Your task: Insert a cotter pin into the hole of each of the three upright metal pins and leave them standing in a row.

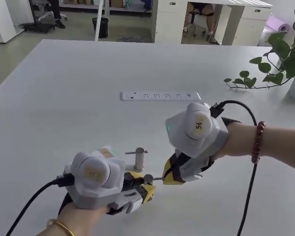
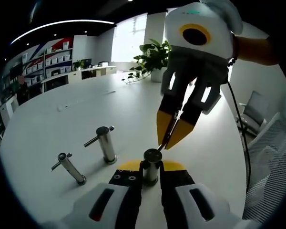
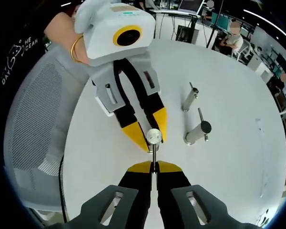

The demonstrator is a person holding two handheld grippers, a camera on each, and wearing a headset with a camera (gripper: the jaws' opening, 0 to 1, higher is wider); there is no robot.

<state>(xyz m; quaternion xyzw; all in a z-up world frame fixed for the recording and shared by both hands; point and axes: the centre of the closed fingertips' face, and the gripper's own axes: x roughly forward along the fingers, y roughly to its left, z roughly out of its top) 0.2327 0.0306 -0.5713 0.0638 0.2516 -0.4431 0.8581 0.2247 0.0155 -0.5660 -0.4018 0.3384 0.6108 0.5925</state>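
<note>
Cotter pin [image 3: 154,153] is being pinched between the pressed-together tips of the right gripper [image 3: 154,167] and is pointing at the head of the third metal pin [image 3: 154,136]. The left gripper [image 2: 151,171] is clamping this pin upright on the white table [image 2: 47,124], near the middle pin [image 2: 106,143] and the far pin [image 2: 70,168], both already carrying their wires. I think the thin wire may be missing the hole, which I cannot see, then bending or sliding off; a sideways push could be tilting the held pin.
</note>
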